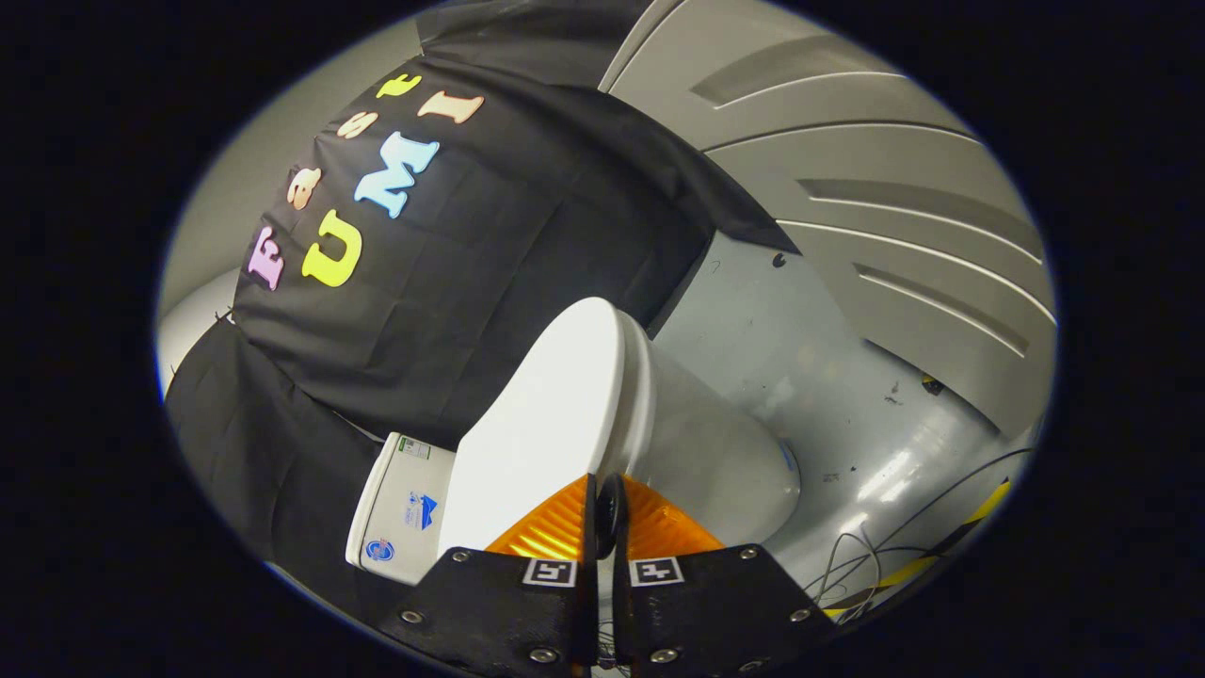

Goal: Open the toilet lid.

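Your tool [602, 513] is pinched closed on nothing, its tips at the lid [541, 424] mid-frame, still down on the toilet [715, 452]. Approach step: next, open and hook the lid's edge.

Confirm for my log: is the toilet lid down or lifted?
Down: the lid lies flat over the bowl, just beyond the shut gripper.

The gripper [603, 513] rides on two flat black plates, each studded with small round silver screws along its edges. Each plate carries a small square black-and-white marker near its inner front corner. Ribbed, wedge-shaped fingers [551, 529] rise from the plates, drawn together with only a thin slit between them.
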`<state>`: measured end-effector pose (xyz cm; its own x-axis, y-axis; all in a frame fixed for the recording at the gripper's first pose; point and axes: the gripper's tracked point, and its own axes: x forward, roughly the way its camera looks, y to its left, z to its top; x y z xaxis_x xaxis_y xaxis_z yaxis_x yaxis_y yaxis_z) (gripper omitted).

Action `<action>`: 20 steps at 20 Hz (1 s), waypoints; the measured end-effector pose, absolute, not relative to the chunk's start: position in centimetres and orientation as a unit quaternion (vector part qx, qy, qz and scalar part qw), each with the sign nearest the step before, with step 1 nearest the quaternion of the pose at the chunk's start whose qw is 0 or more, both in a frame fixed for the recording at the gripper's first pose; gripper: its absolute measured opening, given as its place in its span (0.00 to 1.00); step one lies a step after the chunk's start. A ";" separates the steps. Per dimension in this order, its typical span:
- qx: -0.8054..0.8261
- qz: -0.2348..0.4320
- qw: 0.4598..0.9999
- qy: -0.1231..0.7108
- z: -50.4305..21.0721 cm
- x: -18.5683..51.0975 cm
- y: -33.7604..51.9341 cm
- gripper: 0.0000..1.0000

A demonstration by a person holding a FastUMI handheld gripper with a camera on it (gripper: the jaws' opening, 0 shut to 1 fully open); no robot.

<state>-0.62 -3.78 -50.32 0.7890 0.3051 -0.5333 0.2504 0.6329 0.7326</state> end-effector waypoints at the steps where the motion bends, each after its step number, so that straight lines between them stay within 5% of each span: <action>1: 0.421 0.011 0.847 0.325 -50.2 -0.7 -3.7 0.02; 20: 0.296 -0.012 0.906 0.303 -40.8 0.6 -2.1 0.00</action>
